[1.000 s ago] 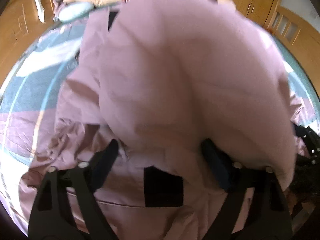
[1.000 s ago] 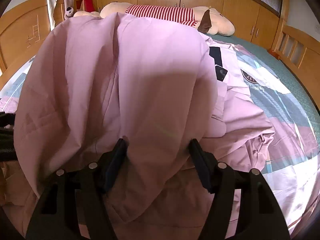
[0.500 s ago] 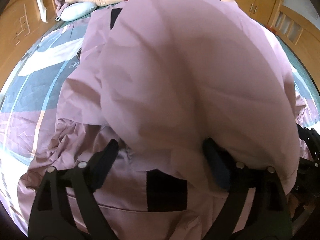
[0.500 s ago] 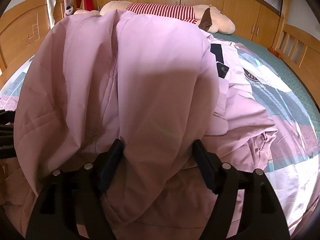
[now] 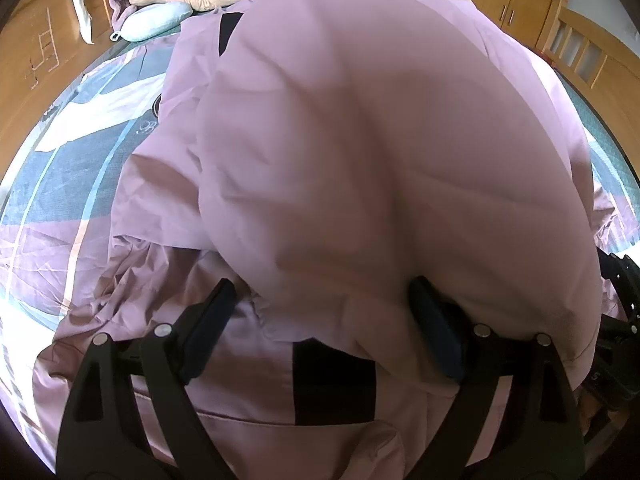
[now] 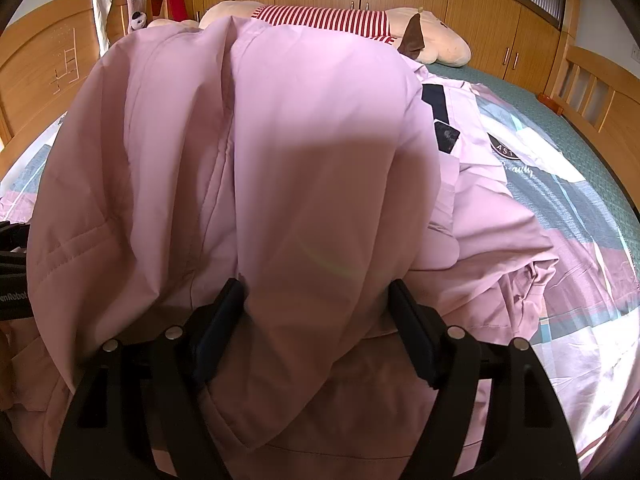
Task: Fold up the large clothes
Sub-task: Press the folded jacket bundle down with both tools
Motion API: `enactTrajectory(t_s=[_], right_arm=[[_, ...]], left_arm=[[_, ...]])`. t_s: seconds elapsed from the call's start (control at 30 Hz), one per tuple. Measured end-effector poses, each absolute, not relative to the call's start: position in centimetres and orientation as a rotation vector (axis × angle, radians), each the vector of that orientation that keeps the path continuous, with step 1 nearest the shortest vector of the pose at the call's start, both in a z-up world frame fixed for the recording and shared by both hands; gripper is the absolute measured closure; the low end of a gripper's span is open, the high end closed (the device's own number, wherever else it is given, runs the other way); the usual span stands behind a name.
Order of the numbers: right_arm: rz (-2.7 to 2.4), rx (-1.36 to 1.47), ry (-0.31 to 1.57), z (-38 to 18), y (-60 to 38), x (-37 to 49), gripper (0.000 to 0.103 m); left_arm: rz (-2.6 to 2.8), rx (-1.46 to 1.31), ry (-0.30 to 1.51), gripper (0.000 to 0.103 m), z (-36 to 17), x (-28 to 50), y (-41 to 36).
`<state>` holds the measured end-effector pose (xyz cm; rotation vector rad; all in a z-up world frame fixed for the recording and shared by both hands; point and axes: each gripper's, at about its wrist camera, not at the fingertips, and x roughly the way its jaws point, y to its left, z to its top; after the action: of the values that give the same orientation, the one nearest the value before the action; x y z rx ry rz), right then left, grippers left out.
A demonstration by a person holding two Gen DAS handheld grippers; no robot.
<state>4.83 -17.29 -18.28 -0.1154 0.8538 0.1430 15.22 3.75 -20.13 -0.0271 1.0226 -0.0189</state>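
Observation:
A large pink jacket with black patches lies spread on the bed. Its upper part is folded back toward me and bulges up over both grippers. My left gripper stands open wide, and the fold hangs loosely between its fingers. My right gripper is open too, with the same pink fold filling the gap between its fingers. The two grippers sit side by side. The right one shows at the edge of the left wrist view.
The bed has a patterned pink, grey and teal sheet. A plush toy in a red-striped shirt and a pale blue pillow lie at the far end. A wooden headboard and rail flank the bed.
Both pairs of jaws have spread wider around the pink fold. The fold has slackened and sagged a little between them. The hands have barely moved.

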Motion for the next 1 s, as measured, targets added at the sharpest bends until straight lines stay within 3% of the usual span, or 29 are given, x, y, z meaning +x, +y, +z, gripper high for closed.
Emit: enactTrajectory(t_s=[0.3, 0.53, 0.77, 1.0], right_arm=[[0.145, -0.101, 0.843, -18.0, -17.6, 4.8, 0.024], [0.197, -0.052, 0.52, -12.4, -18.0, 1.3, 0.024], [0.26, -0.216, 0.716, -17.4, -14.3, 2.6, 0.024], [0.251, -0.241, 0.725, -17.8, -13.7, 2.7, 0.024]], left_arm=[[-0.023, -0.033, 1.015, 0.015, -19.8, 15.0, 3.5], [-0.025, -0.047, 0.835, 0.02, -16.1, 13.3, 4.2], [0.022, -0.023, 0.852, 0.02, -16.7, 13.8, 4.6], [0.039, -0.025, 0.919, 0.018, -17.8, 14.7, 5.2]])
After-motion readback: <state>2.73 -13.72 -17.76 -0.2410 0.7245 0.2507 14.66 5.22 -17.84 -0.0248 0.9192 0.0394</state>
